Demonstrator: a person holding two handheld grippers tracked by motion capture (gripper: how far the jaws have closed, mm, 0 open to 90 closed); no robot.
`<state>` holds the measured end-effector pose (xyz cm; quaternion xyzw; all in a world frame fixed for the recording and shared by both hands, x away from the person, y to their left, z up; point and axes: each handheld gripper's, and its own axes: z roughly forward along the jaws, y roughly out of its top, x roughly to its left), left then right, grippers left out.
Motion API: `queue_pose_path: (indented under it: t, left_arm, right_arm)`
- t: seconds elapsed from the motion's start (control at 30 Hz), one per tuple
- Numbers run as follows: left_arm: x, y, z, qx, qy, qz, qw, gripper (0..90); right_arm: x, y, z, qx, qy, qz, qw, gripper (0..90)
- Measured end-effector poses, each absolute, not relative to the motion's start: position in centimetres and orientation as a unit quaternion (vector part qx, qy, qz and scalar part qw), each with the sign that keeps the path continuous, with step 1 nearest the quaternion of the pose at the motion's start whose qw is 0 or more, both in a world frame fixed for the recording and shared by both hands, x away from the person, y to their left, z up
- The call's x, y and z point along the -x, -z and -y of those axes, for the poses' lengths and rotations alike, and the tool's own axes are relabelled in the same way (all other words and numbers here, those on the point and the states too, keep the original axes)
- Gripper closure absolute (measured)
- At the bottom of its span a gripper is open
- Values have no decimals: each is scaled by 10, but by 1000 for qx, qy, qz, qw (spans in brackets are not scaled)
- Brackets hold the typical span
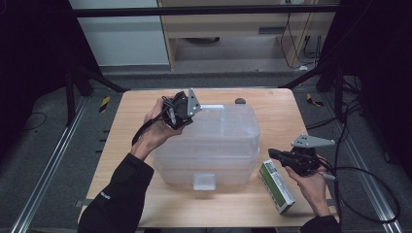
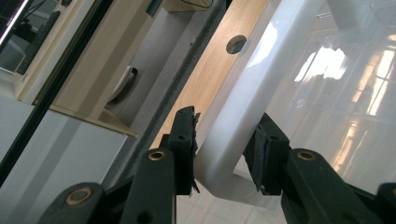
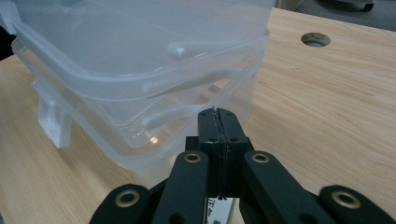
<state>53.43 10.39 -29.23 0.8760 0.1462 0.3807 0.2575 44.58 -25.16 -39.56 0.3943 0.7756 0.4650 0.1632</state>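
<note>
Bin [image 1: 214,145] sits mid-table [image 1: 136,116], lid on top. Your left gripper [image 1: 182,110] at bin's far-left corner, lid rim [image 2: 233,121] between its jaws. Box [image 1: 276,186] lies right of bin, near front edge. Your right gripper [image 1: 277,154] just above box, beside bin's right wall.
</note>
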Motion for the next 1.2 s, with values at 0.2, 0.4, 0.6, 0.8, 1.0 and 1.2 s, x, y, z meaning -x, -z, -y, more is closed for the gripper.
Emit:
queue_pose_path:
  t: [0.2,0.4,0.6,0.8,1.0,1.2]
  left_arm:
    - [-539,290,-102,-877,-381,-151,252,649]
    - [-543,287,-102,-880,-377,-152,246,650]
    - [-543,287,-102,-881,-371,-155,249,649]
    - [-541,288,-104,-883,-364,-154,254,646]
    - [-532,283,-119,-876,-363,-165,271,543]
    - [-514,275,-147,-860,-353,-186,320,473]
  right_arm:
    - [-444,395,246,-385,-472,-779,150,900]
    - [-444,395,238,-374,-489,-777,129,900]
    - [-443,394,230,-362,-501,-776,125,900]
    - [-443,395,224,-360,-498,-779,125,900]
    - [-443,396,224,-362,-498,-778,123,900]
    - [-443,397,224,-365,-498,-777,120,900]
